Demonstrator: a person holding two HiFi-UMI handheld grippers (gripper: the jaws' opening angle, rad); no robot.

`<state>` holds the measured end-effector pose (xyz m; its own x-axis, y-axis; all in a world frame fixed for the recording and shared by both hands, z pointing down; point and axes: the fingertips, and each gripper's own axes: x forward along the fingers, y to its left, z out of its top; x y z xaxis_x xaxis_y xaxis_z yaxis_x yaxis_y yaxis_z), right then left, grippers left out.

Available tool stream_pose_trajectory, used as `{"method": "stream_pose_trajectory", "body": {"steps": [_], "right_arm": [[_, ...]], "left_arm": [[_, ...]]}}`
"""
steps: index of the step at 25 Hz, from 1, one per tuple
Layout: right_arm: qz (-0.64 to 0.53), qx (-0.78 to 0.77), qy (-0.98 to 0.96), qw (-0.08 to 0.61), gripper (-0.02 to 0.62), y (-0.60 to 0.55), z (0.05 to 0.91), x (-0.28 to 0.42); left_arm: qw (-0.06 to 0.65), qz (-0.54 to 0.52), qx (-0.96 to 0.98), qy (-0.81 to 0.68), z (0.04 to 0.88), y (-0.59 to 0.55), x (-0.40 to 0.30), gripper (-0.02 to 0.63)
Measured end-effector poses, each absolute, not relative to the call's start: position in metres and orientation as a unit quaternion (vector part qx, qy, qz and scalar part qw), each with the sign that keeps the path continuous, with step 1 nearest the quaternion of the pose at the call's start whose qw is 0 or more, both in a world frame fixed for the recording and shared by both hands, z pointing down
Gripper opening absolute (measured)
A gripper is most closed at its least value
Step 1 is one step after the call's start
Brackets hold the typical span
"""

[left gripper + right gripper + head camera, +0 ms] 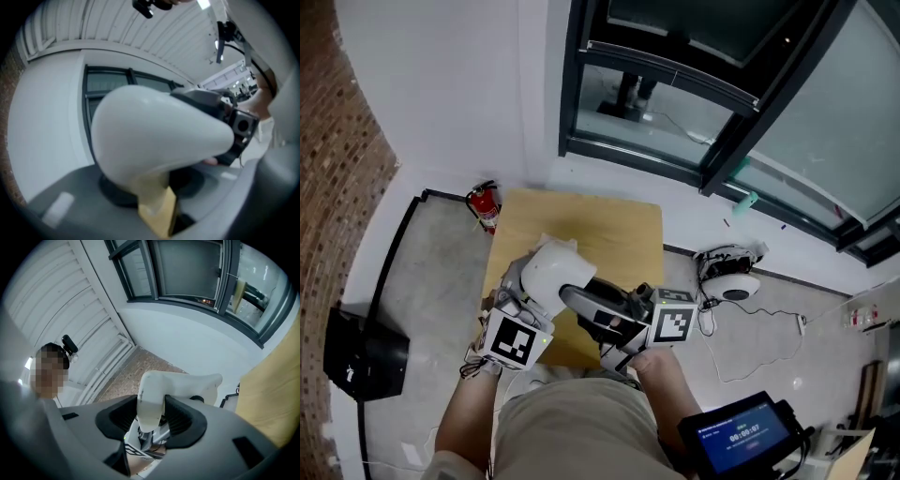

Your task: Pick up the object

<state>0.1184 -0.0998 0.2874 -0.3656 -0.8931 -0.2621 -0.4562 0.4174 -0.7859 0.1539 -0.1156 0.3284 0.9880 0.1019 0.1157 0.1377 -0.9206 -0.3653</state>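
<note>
The right gripper (151, 416) is clamped on the narrow end of a smooth, curved white object (555, 267). The left gripper (150, 187) seems closed on its broad end, though that close view is blurry. Both hold the object over a wooden table (614, 225). Beyond stands a red fire extinguisher (486, 206).

White object (551, 270), tan table (602, 230), red extinguisher (487, 207)

The object (555, 265) is over the table (619, 225), between the left tongs (150, 185) and the right tongs (151, 416).
</note>
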Motion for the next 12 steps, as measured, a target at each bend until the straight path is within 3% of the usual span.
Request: {"method": "stream_pose_trajectory", "body": {"steps": [12], "right_arm": [[-0.309,-0.46,0.755,0.351,0.176,-0.1032,0.2952,0.122]], "left_arm": [[0.184,-0.057,-0.978,-0.086,0.3357,-0.1162,0.1589,0.147]]}}
